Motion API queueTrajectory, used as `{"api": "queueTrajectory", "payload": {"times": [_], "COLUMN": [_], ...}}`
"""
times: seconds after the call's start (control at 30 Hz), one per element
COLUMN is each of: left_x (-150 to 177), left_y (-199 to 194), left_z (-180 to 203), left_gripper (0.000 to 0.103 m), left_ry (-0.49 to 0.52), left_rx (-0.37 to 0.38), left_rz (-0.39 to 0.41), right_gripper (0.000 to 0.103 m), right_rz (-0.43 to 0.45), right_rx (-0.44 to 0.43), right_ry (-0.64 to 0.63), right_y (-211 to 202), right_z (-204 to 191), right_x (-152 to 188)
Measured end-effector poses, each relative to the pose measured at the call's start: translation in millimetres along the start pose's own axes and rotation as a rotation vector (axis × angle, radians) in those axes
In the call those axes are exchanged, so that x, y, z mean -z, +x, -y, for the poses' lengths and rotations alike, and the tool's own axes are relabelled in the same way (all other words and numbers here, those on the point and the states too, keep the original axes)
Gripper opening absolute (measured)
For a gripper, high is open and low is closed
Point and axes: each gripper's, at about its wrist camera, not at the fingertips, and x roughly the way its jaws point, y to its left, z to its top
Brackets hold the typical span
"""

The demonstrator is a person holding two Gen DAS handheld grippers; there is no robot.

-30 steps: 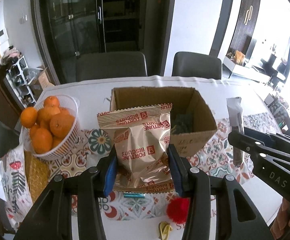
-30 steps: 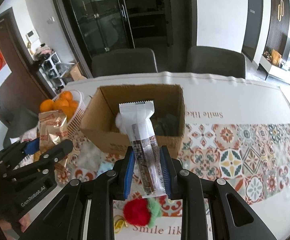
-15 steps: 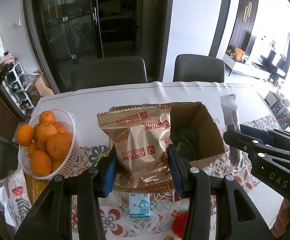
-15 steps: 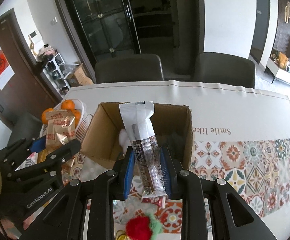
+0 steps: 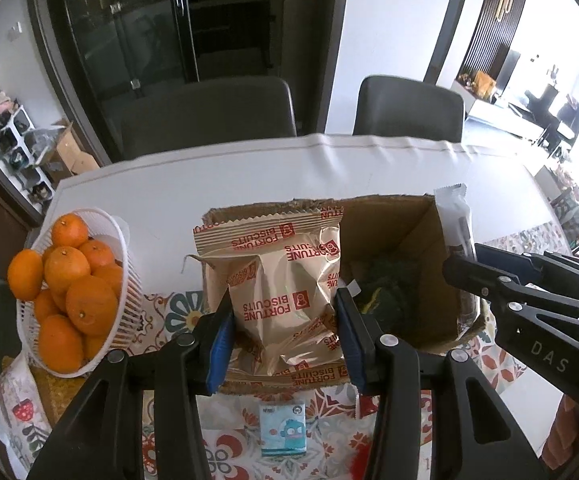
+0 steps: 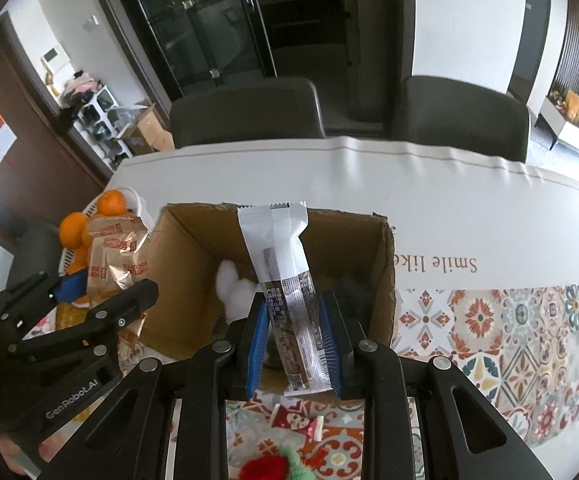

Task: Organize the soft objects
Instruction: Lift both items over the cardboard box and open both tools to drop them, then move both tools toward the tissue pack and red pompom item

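The left gripper (image 5: 285, 336) squeezes a gold biscuit bag (image 5: 285, 280) tight, over the left side of the open cardboard box (image 5: 417, 220). The right gripper (image 6: 294, 342) pinches a long silver snack bar (image 6: 285, 280) over the same box. A white basket of oranges (image 5: 121, 280) sits at nine o'clock from the box.

Both wrist cameras look steeply down, close over the shared cardboard box (image 5: 429, 232) (image 6: 177, 276), side by side.
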Motion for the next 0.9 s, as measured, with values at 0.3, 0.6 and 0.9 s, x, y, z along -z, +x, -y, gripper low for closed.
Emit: {"api": "queueTrajectory", "payload": {"times": [0.3, 0.6, 0.9], "left_x": [-4.4, 3.8, 21.5], "left_y": [32.3, 18.6, -17.2], "left_z": [-2.5, -9.2, -10.4], "left_gripper": [0.061, 0.073, 0.078], "left_ry": [-0.011, -0.021, -0.013], "left_rx": [0.0, -0.048, -0.086], "left_rz": [-0.068, -0.028, 0.047], "right_gripper": [0.031, 0.045, 0.048], "right_rz": [-0.062, -0.023, 0.034], "right_rx": [-0.011, 0.053, 0.059], "right_ry": [0.023, 0.021, 0.029], "right_y": [31.1, 18.2, -13.3], "right_z": [8.6, 3.9, -5.8], "right_x": [-3.5, 0.1, 19.8]}}
